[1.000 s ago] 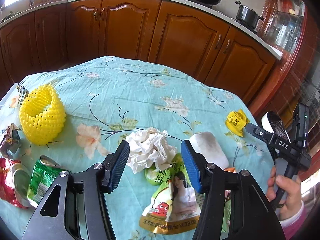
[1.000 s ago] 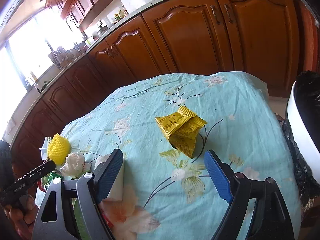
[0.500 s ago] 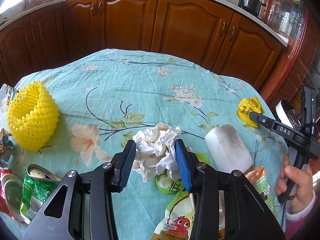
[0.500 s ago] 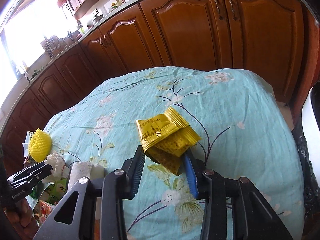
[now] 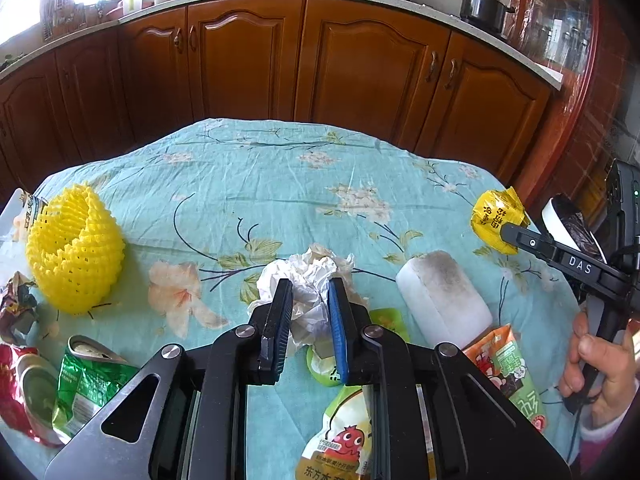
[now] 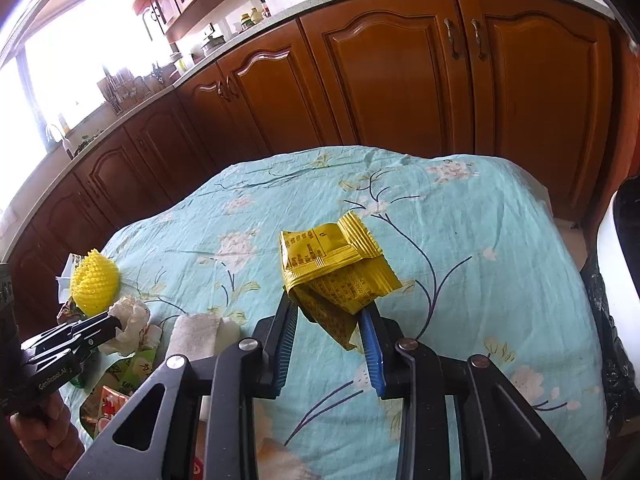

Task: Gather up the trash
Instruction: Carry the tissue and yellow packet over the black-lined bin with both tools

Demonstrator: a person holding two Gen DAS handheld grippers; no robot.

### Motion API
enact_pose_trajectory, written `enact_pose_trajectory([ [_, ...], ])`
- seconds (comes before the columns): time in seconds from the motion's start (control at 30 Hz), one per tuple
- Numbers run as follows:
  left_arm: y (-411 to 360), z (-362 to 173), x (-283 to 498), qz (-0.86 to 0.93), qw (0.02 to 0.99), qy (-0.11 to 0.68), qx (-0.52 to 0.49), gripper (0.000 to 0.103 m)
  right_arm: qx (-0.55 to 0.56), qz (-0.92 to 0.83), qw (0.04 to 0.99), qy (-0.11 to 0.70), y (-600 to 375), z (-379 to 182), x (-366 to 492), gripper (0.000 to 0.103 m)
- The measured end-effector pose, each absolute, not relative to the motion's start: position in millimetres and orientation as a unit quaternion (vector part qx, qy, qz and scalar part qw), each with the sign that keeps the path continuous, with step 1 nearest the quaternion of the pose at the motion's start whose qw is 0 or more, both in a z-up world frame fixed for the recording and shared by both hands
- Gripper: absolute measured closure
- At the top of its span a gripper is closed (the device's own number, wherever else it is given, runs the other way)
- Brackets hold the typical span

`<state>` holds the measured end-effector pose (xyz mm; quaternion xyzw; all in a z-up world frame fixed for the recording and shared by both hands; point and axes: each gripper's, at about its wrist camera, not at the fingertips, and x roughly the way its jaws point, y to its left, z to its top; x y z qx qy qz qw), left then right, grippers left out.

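A crumpled white tissue (image 5: 316, 272) lies mid-table on the teal flowered cloth (image 5: 280, 184). My left gripper (image 5: 310, 300) has its jaws closing on it, and both pads press into the paper. In the right wrist view a folded yellow wrapper (image 6: 332, 264) sits between the pads of my right gripper (image 6: 328, 320). Those jaws are closing too and pinch its lower part. The left wrist view shows the same yellow wrapper (image 5: 494, 216) at the right gripper's tip, with a hand on the handle.
A yellow foam fruit net (image 5: 72, 248) stands at the left. A white foam block (image 5: 440, 292) lies right of the tissue. Green (image 5: 88, 384) and red (image 5: 20, 392) snack bags and printed pouches (image 5: 340, 436) crowd the near edge. A white bin with a black liner (image 6: 616, 264) stands off the table's right side.
Both grippers went from wide open to narrowed on their items: the left around the tissue, the right around the yellow wrapper. Neither hand has shifted much.
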<state>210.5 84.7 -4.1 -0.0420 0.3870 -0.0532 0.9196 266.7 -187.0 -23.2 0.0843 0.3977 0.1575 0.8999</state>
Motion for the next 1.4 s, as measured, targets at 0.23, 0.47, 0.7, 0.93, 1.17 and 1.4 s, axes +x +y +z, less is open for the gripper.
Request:
enact_pose_trajectory([
  [0.23,80.2,28.1,201.4,-0.068,0.931,0.356,-0.054,0.087,0.094,0.171,0.904,0.381,-190.5,-4.3,245.8,0.073],
  [0.47,48.3,47.2,192.0,-0.109,0.933,0.339,-0.055,0.087,0.103,0.167,0.908,0.371,-210.9,5.4,222.3,0.074],
  [0.7,6.5,47.0,189.4,-0.150,0.925,0.345,-0.046,0.087,0.111,0.150,0.913,0.364,-239.7,8.5,199.2,0.076],
  [0.93,-24.0,44.3,184.9,-0.178,0.918,0.353,-0.038,0.087,0.120,0.138,0.913,0.364,-264.5,8.0,174.4,0.076],
  [1.17,-47.0,44.0,180.7,-0.203,0.910,0.360,-0.033,0.087,0.130,0.122,0.912,0.369,-285.4,0.6,151.6,0.076],
  [1.4,-80.8,47.0,179.9,-0.235,0.903,0.360,-0.022,0.087,0.142,0.092,0.920,0.353,-315.1,11.9,141.5,0.076],
])
